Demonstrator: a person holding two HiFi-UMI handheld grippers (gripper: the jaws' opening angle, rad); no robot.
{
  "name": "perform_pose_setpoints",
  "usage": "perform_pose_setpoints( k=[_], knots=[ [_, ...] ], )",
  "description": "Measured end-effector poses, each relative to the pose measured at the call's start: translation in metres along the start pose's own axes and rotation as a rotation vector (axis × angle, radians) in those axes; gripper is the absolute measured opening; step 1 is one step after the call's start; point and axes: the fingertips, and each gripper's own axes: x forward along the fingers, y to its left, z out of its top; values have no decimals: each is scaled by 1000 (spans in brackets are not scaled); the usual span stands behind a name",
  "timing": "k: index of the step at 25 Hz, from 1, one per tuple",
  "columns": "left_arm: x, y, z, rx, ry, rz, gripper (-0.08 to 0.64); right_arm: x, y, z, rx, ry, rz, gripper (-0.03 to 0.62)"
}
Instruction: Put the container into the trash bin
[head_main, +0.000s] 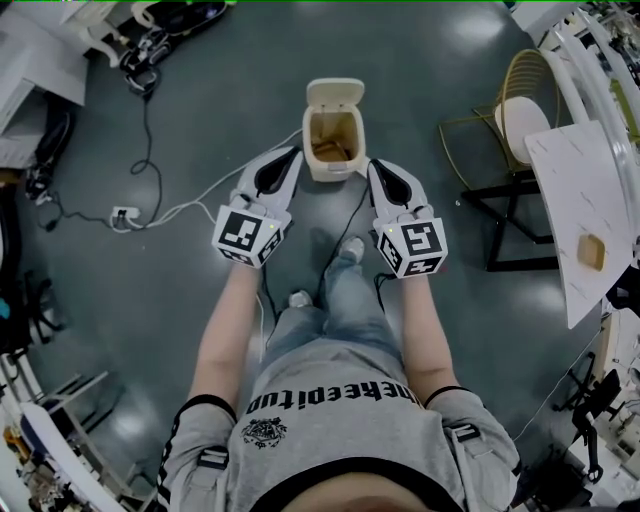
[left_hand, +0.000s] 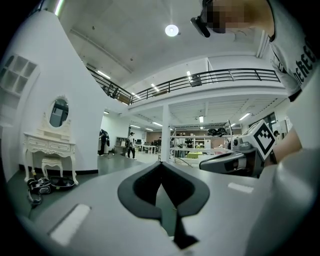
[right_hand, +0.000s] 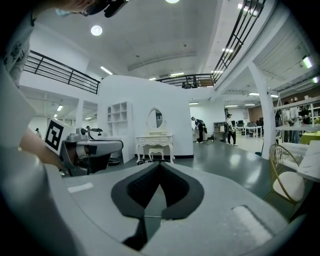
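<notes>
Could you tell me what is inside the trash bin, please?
A brownish thing lies low inside the trash bin, whose lid is flipped open. What exactly it is, and anything under it, cannot be made out.

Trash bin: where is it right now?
Head view, top centre: the trash bin stands on the floor, lid open, just beyond and between the tips of the left gripper and the right gripper.
</notes>
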Motion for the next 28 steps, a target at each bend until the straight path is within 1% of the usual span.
perform_pose_setpoints(
  k=[14,18,28],
  knots=[
    [-23,-22,25,17,-30,-11,5,-35,29,32,-36,-72,-6,2],
    [-29,-27,26,27,-31,-20,5,-40,36,35,-41,-89,-10,2],
    [-41,-29,37,25,-53,-9,12,-50,45,41,-35,-112,-19,2]
  ],
)
